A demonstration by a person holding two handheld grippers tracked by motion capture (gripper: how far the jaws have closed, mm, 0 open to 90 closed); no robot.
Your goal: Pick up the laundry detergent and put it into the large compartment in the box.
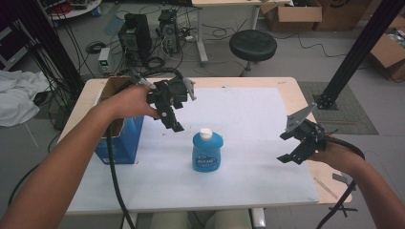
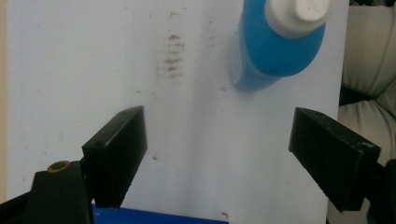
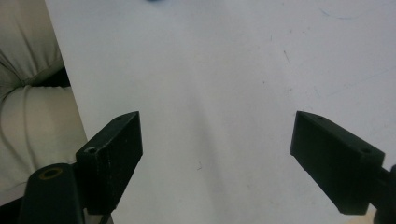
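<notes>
Left gripper (image 1: 174,125) is hanging in the air over the white mat (image 1: 248,114), jaws spread about as wide as they go and nothing between them. It's up and to the left of the blue bottle (image 1: 207,151), close but clearly not touching it. From the left gripper view you can see the same blue bottle (image 2: 275,42) past the jaws, standing upright on the mat with its white cap (image 2: 303,11) on, and the gap between the two black pads is just bare mat.

Right gripper (image 1: 292,151) is off near the right edge of the table (image 1: 286,86), well apart from the bottle, also wide open and holding nothing. Its own view is basically white mat (image 3: 210,70) between the jaws.

Bottle sits roughly mid-table, a bit toward the person's side. Over by the left hand (image 1: 129,101) there's a blue cardboard box (image 1: 119,138) with its top flaps open, sitting at the left edge of the mat. Can't tell what's in it from where I'm standing.
</notes>
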